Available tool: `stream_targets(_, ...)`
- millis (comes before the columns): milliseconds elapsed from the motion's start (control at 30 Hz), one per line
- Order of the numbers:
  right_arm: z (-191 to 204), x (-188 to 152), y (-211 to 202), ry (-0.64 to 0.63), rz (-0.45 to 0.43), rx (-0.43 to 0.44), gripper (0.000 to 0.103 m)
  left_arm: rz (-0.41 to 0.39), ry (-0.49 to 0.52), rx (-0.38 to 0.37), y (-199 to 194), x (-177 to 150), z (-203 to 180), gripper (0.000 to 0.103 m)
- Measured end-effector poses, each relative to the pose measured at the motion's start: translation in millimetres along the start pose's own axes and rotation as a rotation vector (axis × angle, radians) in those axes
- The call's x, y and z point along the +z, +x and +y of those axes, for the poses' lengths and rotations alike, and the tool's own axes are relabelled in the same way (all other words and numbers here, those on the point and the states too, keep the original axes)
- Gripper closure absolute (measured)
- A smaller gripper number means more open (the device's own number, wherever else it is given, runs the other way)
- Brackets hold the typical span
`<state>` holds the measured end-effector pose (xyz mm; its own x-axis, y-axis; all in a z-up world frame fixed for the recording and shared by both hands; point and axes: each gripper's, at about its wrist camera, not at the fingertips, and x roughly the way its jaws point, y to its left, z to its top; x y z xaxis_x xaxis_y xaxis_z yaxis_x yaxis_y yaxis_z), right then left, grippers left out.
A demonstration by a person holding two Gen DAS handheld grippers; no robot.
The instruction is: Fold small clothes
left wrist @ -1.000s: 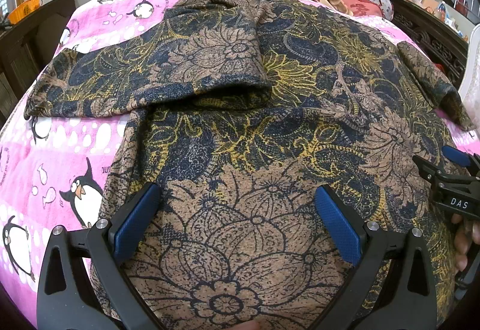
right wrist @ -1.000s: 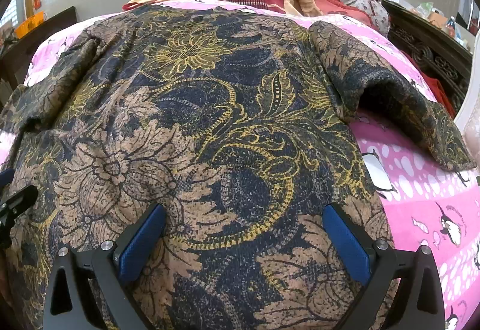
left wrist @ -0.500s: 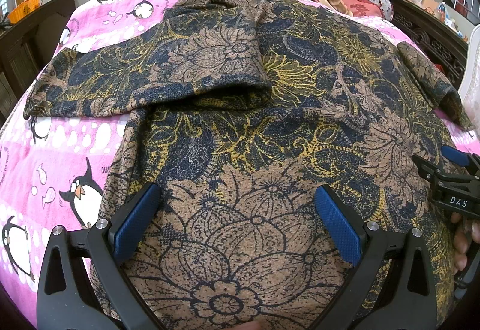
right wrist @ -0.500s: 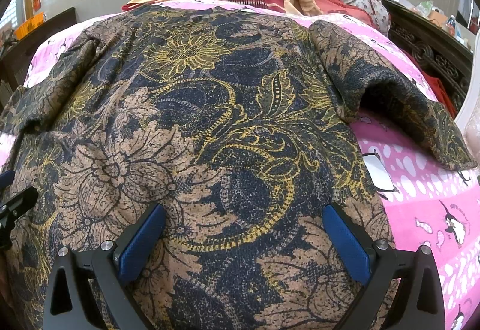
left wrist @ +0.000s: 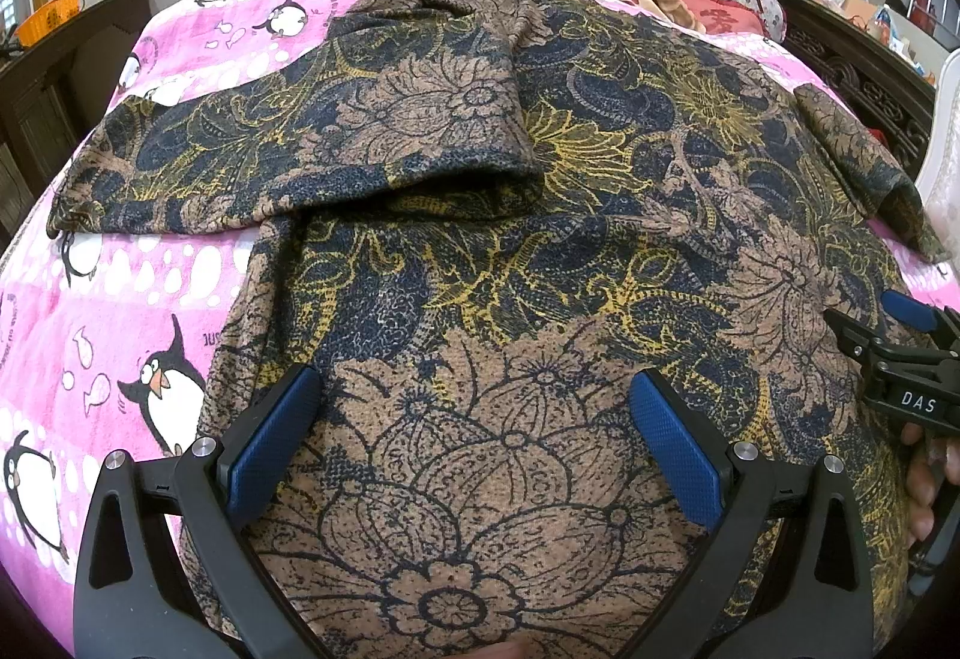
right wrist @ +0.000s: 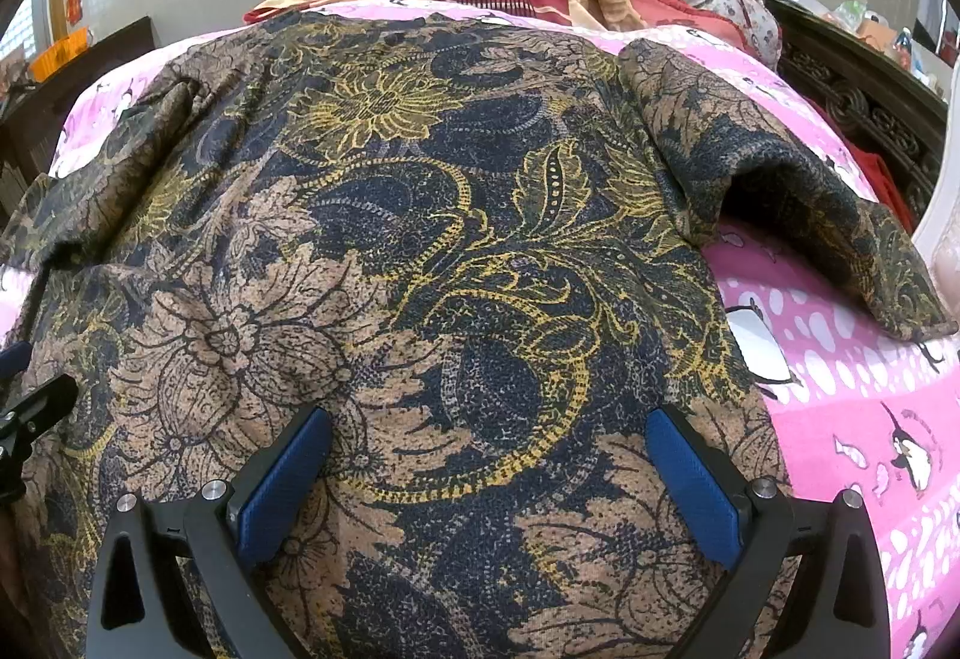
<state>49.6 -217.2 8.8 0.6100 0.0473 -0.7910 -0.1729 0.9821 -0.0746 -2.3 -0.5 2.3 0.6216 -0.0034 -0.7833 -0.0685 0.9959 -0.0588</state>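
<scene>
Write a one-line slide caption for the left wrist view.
Open left gripper poised over a floral-print top spread on a pink penguin blanket, one sleeve folded across.

Honestly nothing has really moved in the last second: the floral top lies just the same, and both grippers, left and right, have stayed wide apart low in frame.
</scene>
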Motion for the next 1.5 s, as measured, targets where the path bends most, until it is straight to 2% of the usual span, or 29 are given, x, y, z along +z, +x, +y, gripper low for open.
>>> stream_targets(1067,5,-4,-6,-0.025,-0.019,-0.034,0.000,0.011,-0.002,0.014,8,4,-1,0.000)
stream_targets(1500,4,-4,-7,-0.016,-0.010,-0.021,0.000,0.016,-0.003,0.028,13,7,-1,0.000)
